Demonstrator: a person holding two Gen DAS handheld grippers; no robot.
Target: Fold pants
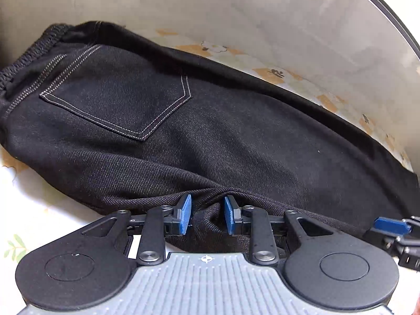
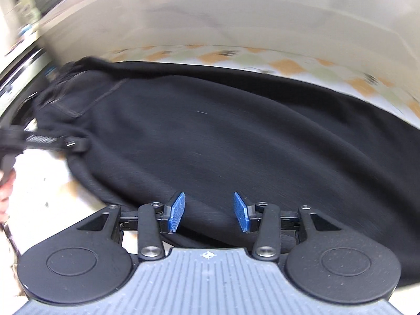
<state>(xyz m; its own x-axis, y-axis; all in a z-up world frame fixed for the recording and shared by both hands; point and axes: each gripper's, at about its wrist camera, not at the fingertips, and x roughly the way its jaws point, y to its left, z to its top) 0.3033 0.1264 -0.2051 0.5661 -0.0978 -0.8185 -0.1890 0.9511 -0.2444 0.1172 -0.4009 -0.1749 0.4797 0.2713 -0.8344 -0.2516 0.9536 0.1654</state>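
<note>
Two close fisheye views look down over handheld grippers at black pants [image 1: 210, 120] lying across a table [image 1: 302, 39] covered with a pale cloth printed in orange and green shapes.

In the left wrist view the pants fill the middle of the frame, running from the elastic waistband [image 1: 29, 52] at the upper left down to the lower right. A back pocket [image 1: 118, 99] outlined in pale double stitching sits left of centre. At the bottom centre the left gripper [image 1: 207, 214] has its blue pads [image 1: 185, 214] set narrow, with a bunched ridge of the near fabric edge gathered between them; the cloth puckers there as if pinched. The blue tip of the other gripper shows at the right edge.

The right wrist view is blurred. The pants spread across the middle of the frame. At the bottom centre the right gripper [image 2: 208, 211] has its blue pads well apart above the near edge of the fabric, gripping nothing. At the far left edge the left gripper's black body meets the cloth, with part of a hand [image 2: 5, 186] below it
</note>
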